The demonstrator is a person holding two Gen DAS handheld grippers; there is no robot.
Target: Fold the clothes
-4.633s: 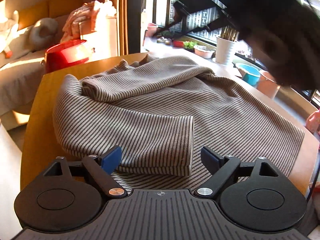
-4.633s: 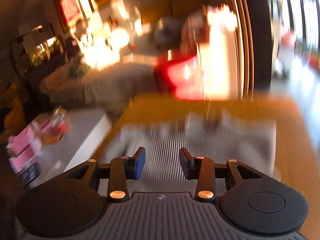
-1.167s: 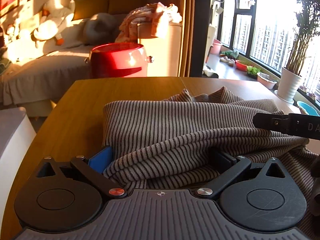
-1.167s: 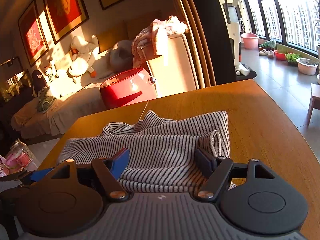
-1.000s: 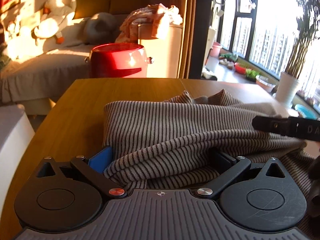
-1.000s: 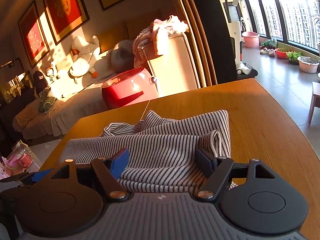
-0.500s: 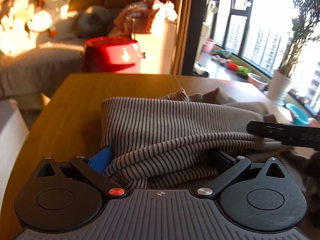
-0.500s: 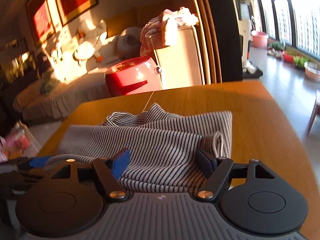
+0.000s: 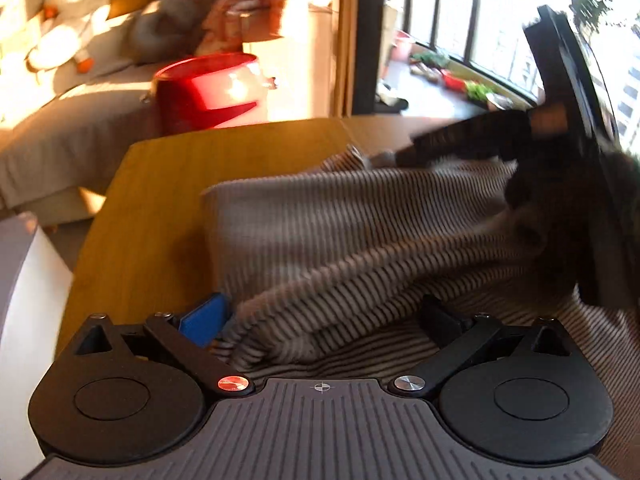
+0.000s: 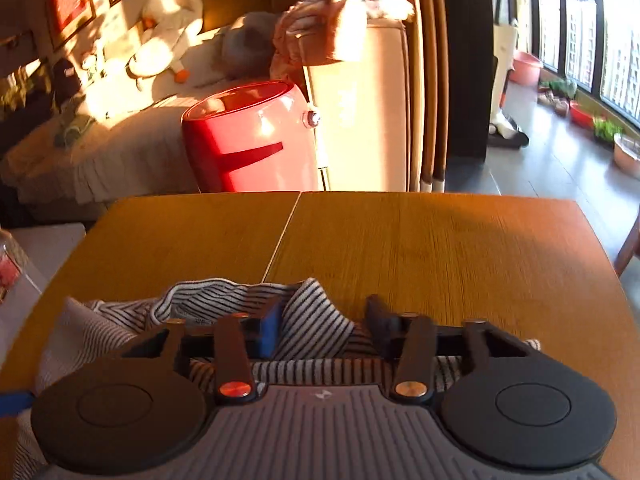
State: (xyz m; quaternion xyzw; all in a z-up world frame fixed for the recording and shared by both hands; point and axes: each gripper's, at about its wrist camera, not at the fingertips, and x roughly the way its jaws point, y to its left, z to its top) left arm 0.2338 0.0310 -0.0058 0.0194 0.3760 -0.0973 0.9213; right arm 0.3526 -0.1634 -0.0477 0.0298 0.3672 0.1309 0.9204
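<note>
A brown-and-cream striped knit garment (image 9: 344, 240) lies partly folded on the wooden table (image 9: 160, 208). My left gripper (image 9: 324, 316) is open, its fingers spread wide around a bunched fold of the garment at the near edge. My right gripper (image 10: 324, 320) is open, its fingers on either side of the garment's far edge (image 10: 312, 316), low over the cloth. In the left wrist view the right gripper's dark body (image 9: 560, 184) shows blurred over the garment's right side.
Bare wooden table (image 10: 440, 248) stretches beyond the garment. Past the table stand a red appliance (image 10: 252, 136), a cream cabinet (image 10: 360, 112) with clothes on top, and a sofa (image 10: 100, 152). Windows and plant pots are at the right.
My right gripper has moved forward over the garment to its far edge, jaws narrower than before. The left gripper stays around the near fold; the cloth has shifted.
</note>
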